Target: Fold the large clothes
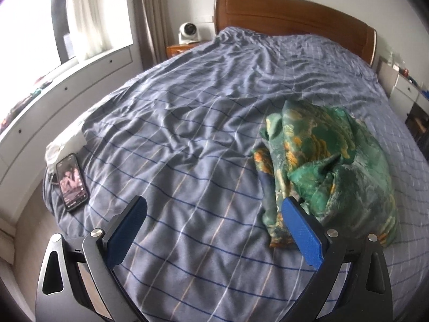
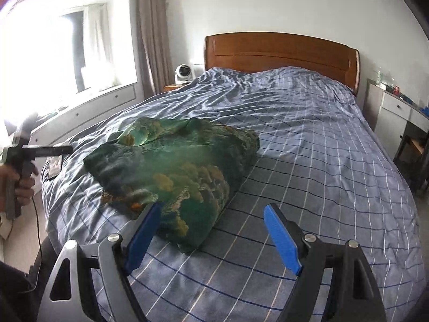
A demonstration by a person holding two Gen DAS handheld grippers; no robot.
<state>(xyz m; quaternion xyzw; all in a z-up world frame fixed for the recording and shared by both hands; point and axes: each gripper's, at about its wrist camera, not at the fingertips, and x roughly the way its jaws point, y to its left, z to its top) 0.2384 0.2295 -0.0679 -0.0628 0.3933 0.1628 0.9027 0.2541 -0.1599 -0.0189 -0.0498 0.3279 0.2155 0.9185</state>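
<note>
A crumpled green garment with orange and yellow print lies in a heap on the blue checked bed cover. It also shows in the right wrist view. My left gripper is open and empty above the cover, with the garment just beyond its right finger. My right gripper is open and empty, with its left finger over the garment's near edge. The left gripper's body, held in a hand, shows at the left of the right wrist view.
A phone with a lit screen lies near the bed's left corner, by a white cloth. A wooden headboard stands at the far end. A fan sits on a nightstand. White drawers stand right of the bed.
</note>
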